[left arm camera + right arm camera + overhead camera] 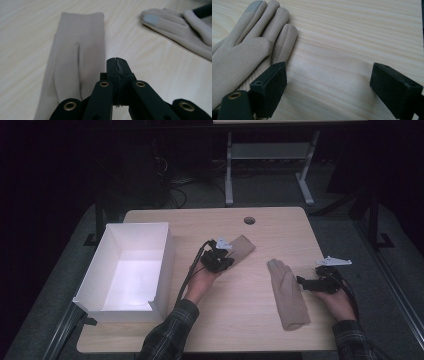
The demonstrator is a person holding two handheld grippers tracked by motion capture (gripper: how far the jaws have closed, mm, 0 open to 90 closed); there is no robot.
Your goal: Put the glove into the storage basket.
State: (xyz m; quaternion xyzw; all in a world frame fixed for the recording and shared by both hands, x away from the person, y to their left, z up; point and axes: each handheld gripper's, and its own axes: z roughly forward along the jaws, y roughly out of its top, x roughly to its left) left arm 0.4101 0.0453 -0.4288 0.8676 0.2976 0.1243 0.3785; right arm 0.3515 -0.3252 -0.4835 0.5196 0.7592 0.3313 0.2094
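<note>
Two beige gloves lie on the table [260,330], to the right of the white box [131,270]. The folded glove [75,57] sits nearer the box; the left gripper [117,65] hovers at its near end with its fingers pressed together on nothing, the glove lying just beside and under them, not between them. The flat glove [244,52] lies farther from the box, fingertips pointing away from the person. The right gripper [328,85] has its fingers wide apart, one finger [270,87] at the glove's edge, bare table between them.
</note>
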